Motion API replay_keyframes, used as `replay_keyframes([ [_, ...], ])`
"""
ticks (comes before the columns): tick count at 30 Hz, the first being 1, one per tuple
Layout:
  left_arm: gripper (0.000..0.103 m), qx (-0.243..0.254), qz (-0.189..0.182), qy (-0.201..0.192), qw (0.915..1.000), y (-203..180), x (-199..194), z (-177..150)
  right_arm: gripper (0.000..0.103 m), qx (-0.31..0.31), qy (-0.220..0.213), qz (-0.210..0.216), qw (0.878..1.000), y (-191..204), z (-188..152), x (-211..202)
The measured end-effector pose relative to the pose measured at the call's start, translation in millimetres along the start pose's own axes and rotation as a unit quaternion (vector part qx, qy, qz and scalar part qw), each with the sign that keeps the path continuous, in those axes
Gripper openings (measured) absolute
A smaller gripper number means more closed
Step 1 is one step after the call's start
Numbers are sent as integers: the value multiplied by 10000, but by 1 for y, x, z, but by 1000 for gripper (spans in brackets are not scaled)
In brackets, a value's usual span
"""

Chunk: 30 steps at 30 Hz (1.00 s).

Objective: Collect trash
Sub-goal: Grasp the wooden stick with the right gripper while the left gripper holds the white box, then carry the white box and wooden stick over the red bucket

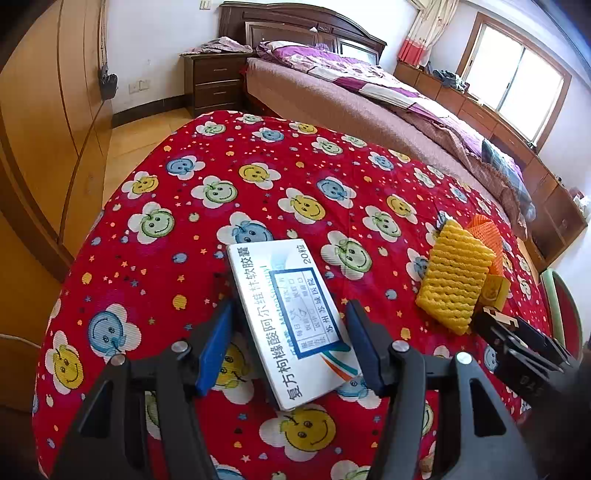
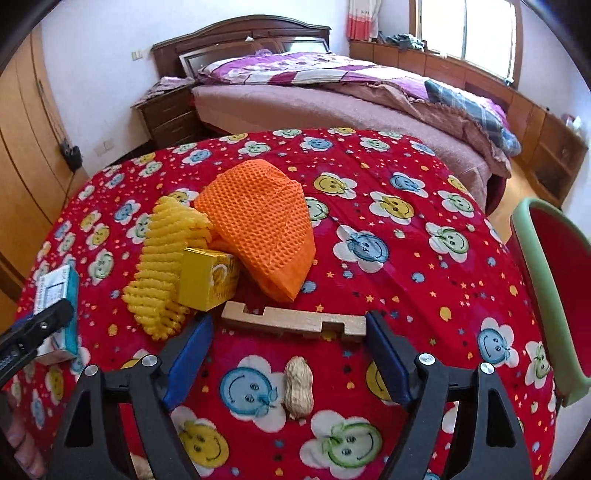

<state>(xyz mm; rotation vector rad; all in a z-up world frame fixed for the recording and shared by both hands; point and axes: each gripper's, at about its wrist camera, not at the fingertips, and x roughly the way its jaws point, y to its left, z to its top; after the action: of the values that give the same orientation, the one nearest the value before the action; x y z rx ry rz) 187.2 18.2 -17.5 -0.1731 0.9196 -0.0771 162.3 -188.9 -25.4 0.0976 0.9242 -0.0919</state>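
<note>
Left claw (image 1: 290,341) spread wide, medicine box (image 1: 291,325) centred between pads at lower centre, ungripped. Closure should be square across box sides. Right claw (image 2: 286,354) released, straddling wooden block (image 2: 295,323).

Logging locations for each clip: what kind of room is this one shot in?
Almost certainly a home bedroom: a made-up bed with a dark wooden headboard, a bedside cabinet, and a wooden wardrobe. The work surface is a table under a red smiley-print cloth.
</note>
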Motion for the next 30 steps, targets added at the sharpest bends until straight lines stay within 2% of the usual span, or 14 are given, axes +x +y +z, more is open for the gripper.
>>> replay_keyframes([
  [5, 61, -9, -34, -11, 10000, -1, 0, 0, 83, -52, 8, -154, 9999, 2, 2, 6],
  [8, 61, -23, -80, -2, 10000, -1, -1, -1, 78, -67, -6, -250, 9997, 5, 2, 5],
  [17, 61, 93, -251, -157, 9995, -9, -27, -7, 78, 299, -86, 264, 9992, -16, -7, -13],
  [23, 61, 73, -404, -336, 9986, -14, -49, -20, 78, 482, -234, 590, 9968, -29, -21, -42],
  [30, 62, 99, -578, -348, 9977, -25, -68, -33, 78, 440, -406, 1000, 9932, -36, -44, -80],
])
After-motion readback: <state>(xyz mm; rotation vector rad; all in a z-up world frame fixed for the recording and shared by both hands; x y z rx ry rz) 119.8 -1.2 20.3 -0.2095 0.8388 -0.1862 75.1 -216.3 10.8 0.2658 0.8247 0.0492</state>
